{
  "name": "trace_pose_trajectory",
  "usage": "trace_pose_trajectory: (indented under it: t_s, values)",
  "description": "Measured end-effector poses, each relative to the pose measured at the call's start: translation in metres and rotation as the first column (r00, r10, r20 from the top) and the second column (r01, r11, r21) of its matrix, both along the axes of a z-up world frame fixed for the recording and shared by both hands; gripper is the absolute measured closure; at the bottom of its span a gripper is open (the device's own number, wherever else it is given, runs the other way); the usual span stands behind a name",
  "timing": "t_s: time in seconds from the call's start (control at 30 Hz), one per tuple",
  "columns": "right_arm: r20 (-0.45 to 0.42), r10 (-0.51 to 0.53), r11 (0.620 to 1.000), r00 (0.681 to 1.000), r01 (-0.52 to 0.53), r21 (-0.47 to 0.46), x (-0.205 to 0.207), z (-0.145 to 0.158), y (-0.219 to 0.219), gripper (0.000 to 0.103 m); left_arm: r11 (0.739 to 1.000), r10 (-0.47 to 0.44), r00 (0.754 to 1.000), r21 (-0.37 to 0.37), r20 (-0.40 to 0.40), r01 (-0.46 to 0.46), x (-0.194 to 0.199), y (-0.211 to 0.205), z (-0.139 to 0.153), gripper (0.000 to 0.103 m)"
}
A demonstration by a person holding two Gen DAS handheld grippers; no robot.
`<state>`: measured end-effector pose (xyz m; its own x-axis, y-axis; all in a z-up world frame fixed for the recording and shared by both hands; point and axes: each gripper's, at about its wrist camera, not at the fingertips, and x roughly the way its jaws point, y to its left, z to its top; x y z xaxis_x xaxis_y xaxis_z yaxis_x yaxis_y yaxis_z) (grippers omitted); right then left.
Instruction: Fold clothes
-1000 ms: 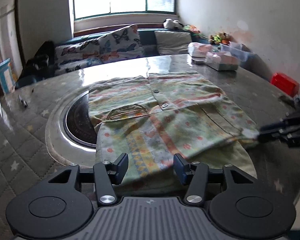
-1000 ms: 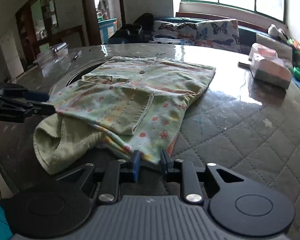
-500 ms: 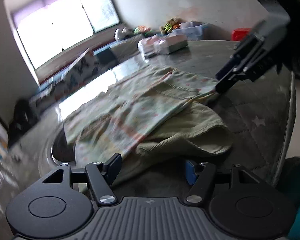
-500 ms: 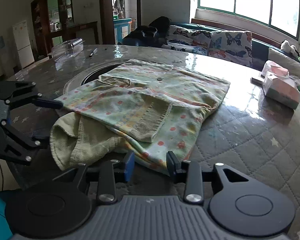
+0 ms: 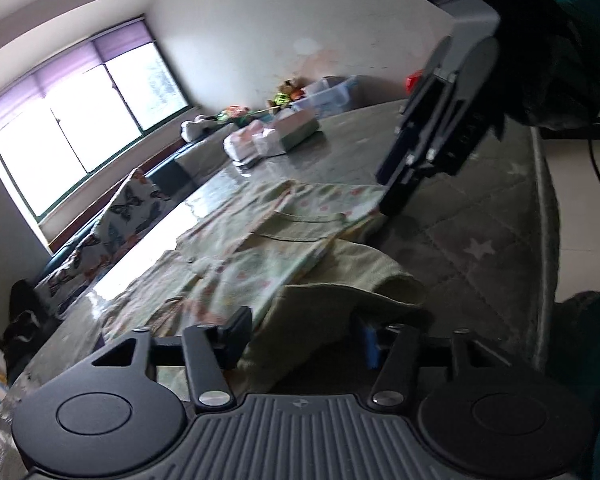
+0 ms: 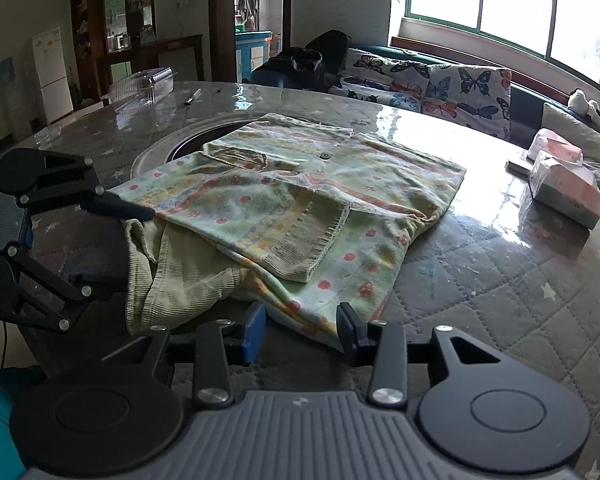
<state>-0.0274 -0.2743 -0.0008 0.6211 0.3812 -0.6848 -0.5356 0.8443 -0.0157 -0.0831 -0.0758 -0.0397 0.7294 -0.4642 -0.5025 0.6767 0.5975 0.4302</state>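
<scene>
A pale green shirt with a flower print lies folded on the round table; a plain green ribbed part bulges out at its near left. My left gripper is rolled onto its side at that bulge. Its jaws are closing with the ribbed fold between them, and I see no pad pressing on it. From the right wrist view the left gripper straddles the same fold. My right gripper is at the shirt's near hem, jaws opening, hem loose between them. In the left wrist view the right gripper reaches the shirt's corner.
A dark round recess in the table lies under the shirt's far left. Tissue packs and a box stand at the right, a clear plastic container and a pen at the far left. A sofa with butterfly cushions runs under the window.
My left gripper rolled onto its side and moved to the plain green fold, its jaws widening and then narrowing. My right gripper's jaws spread apart from the hem.
</scene>
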Motion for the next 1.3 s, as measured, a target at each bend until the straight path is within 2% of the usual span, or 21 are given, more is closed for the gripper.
trace_pose_trajectory:
  t_s: [0.07,0.1,0.17,0.27,0.43,0.63,0.73,0.77,0.8,0.87,0.9,0.93,0.97,1.03,1.17,1.3]
  values:
    - [0.002,0.003,1.0,1.0,-0.003,-0.002,0.0,0.0,0.0,0.063,1.0,-0.011,1.0,-0.009,-0.013,0.011,0.001,-0.001,0.0,0.066]
    - [0.003,0.006,1.0,1.0,-0.006,-0.003,0.0,0.001,0.001,0.063,1.0,-0.009,1.0,-0.028,-0.029,0.008,0.003,0.001,0.002,0.069]
    - [0.006,0.015,1.0,1.0,-0.015,-0.009,0.0,0.001,0.002,0.062,0.997,0.012,0.998,-0.077,-0.067,-0.017,0.009,0.007,0.008,0.082]
    - [0.011,0.043,0.999,0.999,-0.042,-0.024,0.0,0.002,0.006,0.055,0.985,0.049,0.991,-0.158,-0.126,-0.069,0.021,0.017,0.021,0.089]
    - [0.036,0.113,0.992,0.993,-0.111,-0.064,-0.002,0.002,0.016,0.049,0.952,0.111,0.975,-0.26,-0.192,-0.16,0.045,0.028,0.038,0.092]
    - [0.078,0.181,0.981,0.98,-0.174,-0.091,0.004,-0.007,0.039,0.048,0.925,0.145,0.956,-0.307,-0.257,-0.223,0.071,0.033,0.045,0.092]
    - [0.08,0.187,0.982,0.979,-0.183,-0.057,0.015,-0.011,0.048,0.054,0.919,0.151,0.949,-0.314,-0.278,-0.238,0.078,0.034,0.045,0.092]
    - [0.073,0.182,0.983,0.981,-0.18,-0.038,0.019,-0.012,0.05,0.059,0.918,0.154,0.947,-0.315,-0.282,-0.243,0.079,0.034,0.045,0.092]
    - [0.062,0.176,0.984,0.983,-0.175,-0.018,0.024,-0.012,0.051,0.07,0.917,0.157,0.946,-0.315,-0.284,-0.247,0.079,0.035,0.045,0.091]
    - [0.04,0.162,0.986,0.986,-0.163,0.021,0.033,-0.014,0.052,0.077,0.915,0.166,0.944,-0.312,-0.285,-0.255,0.077,0.038,0.044,0.087]
    - [0.031,0.157,0.987,0.987,-0.158,0.04,0.036,-0.014,0.051,0.084,0.914,0.173,0.943,-0.31,-0.284,-0.261,0.075,0.041,0.044,0.087]
    - [0.023,0.148,0.987,0.989,-0.15,0.062,0.039,-0.012,0.05,0.085,0.913,0.18,0.942,-0.308,-0.282,-0.267,0.073,0.043,0.044,0.081]
    - [0.016,0.137,0.987,0.99,-0.138,0.085,0.041,-0.01,0.049,0.086,0.912,0.194,0.941,-0.304,-0.276,-0.277,0.069,0.045,0.043,0.063]
    - [0.011,0.124,0.986,0.992,-0.125,0.113,0.044,-0.005,0.046,0.088,0.909,0.221,0.941,-0.295,-0.258,-0.295,0.06,0.051,0.041,0.05]
    - [0.002,0.103,0.985,0.995,-0.102,0.139,0.049,0.0,0.044,0.089,0.919,0.232,0.944,-0.265,-0.236,-0.292,0.044,0.058,0.035,0.044]
    - [-0.008,0.07,0.979,0.998,-0.067,0.191,0.056,0.007,0.039,0.091,0.941,0.258,0.949,-0.177,-0.18,-0.289,0.037,0.057,0.024,0.044]
